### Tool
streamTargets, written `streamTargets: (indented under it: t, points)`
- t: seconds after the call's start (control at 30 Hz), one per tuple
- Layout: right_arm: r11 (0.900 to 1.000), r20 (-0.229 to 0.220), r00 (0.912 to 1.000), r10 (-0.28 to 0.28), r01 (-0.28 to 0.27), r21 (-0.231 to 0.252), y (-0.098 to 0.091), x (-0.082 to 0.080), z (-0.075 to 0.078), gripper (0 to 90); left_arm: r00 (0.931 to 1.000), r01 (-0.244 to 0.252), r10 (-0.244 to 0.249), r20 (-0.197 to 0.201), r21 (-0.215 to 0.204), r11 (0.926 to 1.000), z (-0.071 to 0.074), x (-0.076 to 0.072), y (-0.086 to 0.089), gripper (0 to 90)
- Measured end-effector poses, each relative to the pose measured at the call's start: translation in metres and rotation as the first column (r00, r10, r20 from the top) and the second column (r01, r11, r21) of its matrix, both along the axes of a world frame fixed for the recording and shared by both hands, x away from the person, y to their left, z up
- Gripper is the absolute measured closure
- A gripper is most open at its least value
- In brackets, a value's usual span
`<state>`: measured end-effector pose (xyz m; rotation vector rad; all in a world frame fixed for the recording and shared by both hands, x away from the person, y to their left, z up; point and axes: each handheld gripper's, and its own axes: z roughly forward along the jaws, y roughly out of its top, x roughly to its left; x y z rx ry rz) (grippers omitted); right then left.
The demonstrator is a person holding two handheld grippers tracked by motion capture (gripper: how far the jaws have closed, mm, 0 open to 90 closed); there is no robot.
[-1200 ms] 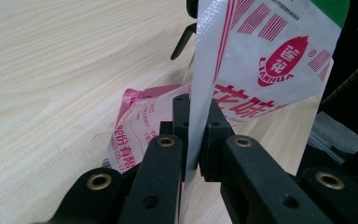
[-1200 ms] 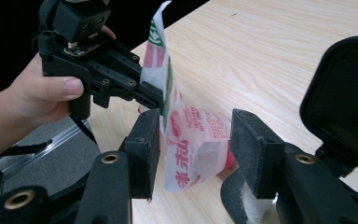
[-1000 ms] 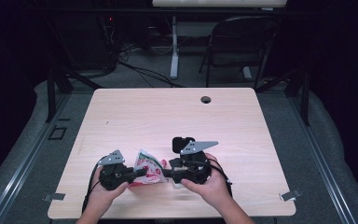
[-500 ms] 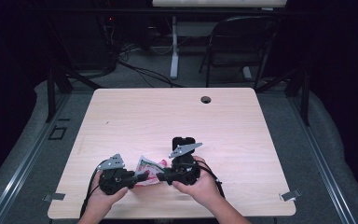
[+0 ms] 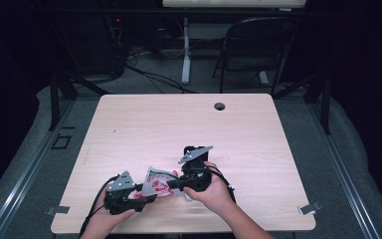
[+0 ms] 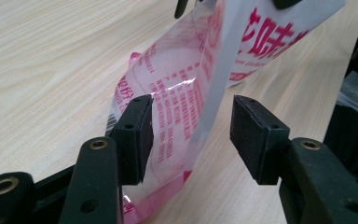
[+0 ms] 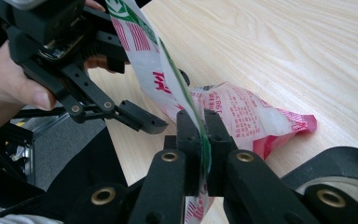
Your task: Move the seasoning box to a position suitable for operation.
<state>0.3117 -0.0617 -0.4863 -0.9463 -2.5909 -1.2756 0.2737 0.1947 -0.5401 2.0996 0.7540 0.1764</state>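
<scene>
A dim room with a folding chair (image 5: 258,47) and cables on the floor lay beyond the pale wooden table (image 5: 144,124), which had a small round hole (image 5: 220,106) near its far edge. Close to the near edge, left of the middle, a plastic bag (image 5: 155,181) printed in red and green was lifted between the two hands. The right gripper (image 7: 200,140) had just been closing and pinched the bag's edge tight between its pads. The left gripper (image 6: 191,128) had just been opening; its jaws stood apart with the bag's film between them, the left pad (image 6: 140,130) just beside it.
</scene>
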Motion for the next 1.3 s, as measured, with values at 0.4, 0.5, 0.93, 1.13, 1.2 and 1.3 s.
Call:
streamTargets:
  t: [0.4, 0.5, 0.93, 1.13, 1.2, 1.3]
  points:
    - [1.0, 0.042, 0.9991, -0.004, 0.004, 0.003, 0.001, -0.003, 0.002, 89.1, 0.9987, -0.042, 0.043, 0.03, -0.008, 0.9991, -0.027, 0.006, 0.007, 39.9]
    - [0.9999, 0.062, 0.9981, 0.002, -0.003, 0.013, 0.001, -0.005, 0.003, 89.8, 0.999, -0.036, 0.036, 0.025, -0.002, 0.9993, -0.03, 0.008, 0.008, 37.0]
    - [0.9988, 0.063, 0.9972, 0.041, -0.043, 0.025, 0.0, -0.006, 0.004, 90.0, 0.9993, -0.01, 0.01, -0.036, 0.014, 0.9998, -0.038, 0.01, 0.01, 34.7]
    - [0.998, 0.055, 0.9981, 0.028, -0.031, 0.055, -0.005, -0.002, 0.004, 90.0, 0.9994, 0.02, -0.019, -0.031, 0.052, 0.9984, -0.032, 0.007, 0.007, 48.3]
    - [0.9971, 0.047, 0.9985, 0.028, -0.032, 0.07, -0.006, -0.001, 0.004, 90.0, 0.999, 0.035, -0.033, -0.031, 0.071, 0.9968, -0.03, 0.006, 0.005, 50.9]
    - [0.9965, 0.042, 0.9988, 0.027, -0.03, 0.078, -0.007, 0.0, 0.005, 90.0, 0.9976, 0.047, -0.044, -0.053, 0.063, 0.9969, -0.028, 0.004, 0.003, 52.1]
